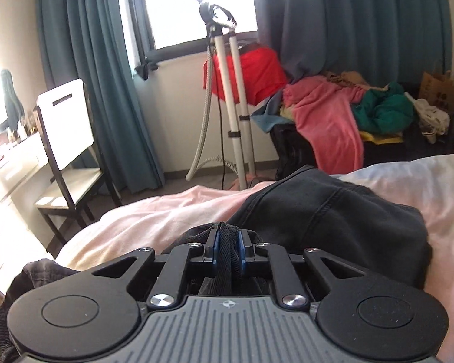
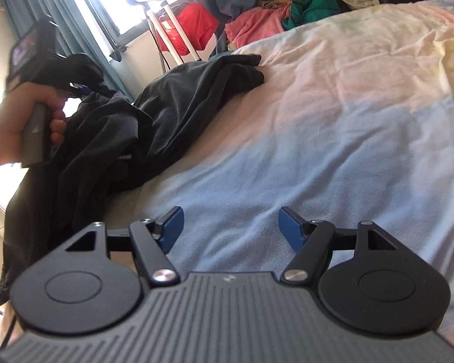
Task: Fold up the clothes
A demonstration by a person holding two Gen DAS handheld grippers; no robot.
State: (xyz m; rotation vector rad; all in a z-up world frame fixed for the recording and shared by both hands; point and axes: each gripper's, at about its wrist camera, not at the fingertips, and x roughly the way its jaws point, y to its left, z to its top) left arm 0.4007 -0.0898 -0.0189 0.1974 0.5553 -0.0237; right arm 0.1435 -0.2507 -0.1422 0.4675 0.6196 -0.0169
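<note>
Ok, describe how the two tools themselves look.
Both the left tool and right tool look alike: matte black linkage arms with silver pivot bolts, blue pads, two round black discs, and a ribbed grey body bearing a small emblem. A bare hand grips the grey handle.

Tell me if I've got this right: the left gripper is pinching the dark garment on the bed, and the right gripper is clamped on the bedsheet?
Not quite. The right gripper is not clamped on anything: the right wrist view shows its blue fingers spread wide apart above the bedsheet, with nothing between them. The rest holds: the left gripper is pinching the dark garment on the bed.
</note>
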